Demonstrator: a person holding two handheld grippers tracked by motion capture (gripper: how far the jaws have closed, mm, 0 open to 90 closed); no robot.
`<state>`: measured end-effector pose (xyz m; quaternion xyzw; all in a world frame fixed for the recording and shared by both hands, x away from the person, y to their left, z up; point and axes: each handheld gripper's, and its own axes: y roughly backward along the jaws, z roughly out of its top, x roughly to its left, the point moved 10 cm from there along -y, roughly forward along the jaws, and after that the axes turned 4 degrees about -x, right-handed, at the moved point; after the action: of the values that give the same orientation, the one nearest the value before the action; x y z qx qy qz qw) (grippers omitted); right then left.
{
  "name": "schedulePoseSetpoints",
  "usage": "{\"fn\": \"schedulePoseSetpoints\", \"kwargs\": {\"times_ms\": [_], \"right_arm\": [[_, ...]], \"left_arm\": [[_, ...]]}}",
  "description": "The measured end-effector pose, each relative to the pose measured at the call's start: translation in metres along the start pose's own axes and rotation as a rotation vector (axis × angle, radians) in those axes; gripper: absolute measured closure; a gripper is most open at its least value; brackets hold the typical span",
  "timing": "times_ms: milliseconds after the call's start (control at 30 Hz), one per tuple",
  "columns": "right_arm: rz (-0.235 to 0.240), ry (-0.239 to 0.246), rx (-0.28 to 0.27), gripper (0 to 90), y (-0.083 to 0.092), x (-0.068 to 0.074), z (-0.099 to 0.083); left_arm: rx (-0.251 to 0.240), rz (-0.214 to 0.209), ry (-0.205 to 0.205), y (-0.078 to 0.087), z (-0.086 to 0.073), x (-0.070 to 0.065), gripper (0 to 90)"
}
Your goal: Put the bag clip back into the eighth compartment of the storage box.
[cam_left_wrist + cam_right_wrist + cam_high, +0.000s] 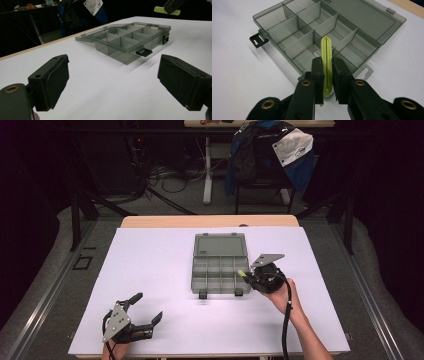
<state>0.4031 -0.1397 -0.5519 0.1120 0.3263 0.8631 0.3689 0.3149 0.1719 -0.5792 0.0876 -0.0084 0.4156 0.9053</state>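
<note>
High view: white table with a grey plastic box at its middle, lid laid flat open on the far side, two dark latches on the near edge. Right gripper just beside the box's right near corner, held in a hand, pinching a small yellow-green clip that pokes toward the box. Left gripper near the table's near left corner, well apart from the box, jaws spread wide, nothing between them. Beyond the table, a chair draped with a blue and black jacket.

Left gripper view: two black jaws wide apart over bare white table, empty. Box ahead, between and beyond them, divided into compartments, a latch sticking out from its near side. Clip at top right, held above the table by the other gripper.

Right gripper view: jaws pressed onto the clip, which stands on edge between them and reaches forward over the box. Tip of the clip above the nearest row of compartments; whether touching a divider, cannot tell. Compartments empty. Open lid flat beyond.
</note>
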Motion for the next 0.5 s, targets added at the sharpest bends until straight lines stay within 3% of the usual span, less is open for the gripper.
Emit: {"fn": "schedulePoseSetpoints", "kwargs": {"times_ms": [500], "right_arm": [[0.005,0.024,0.043,80.5,-0.0093,-0.0029,-0.0008]], "left_arm": [[0.005,-0.001,-0.003,-0.0013,-0.0008,-0.0001,10.2]]}}
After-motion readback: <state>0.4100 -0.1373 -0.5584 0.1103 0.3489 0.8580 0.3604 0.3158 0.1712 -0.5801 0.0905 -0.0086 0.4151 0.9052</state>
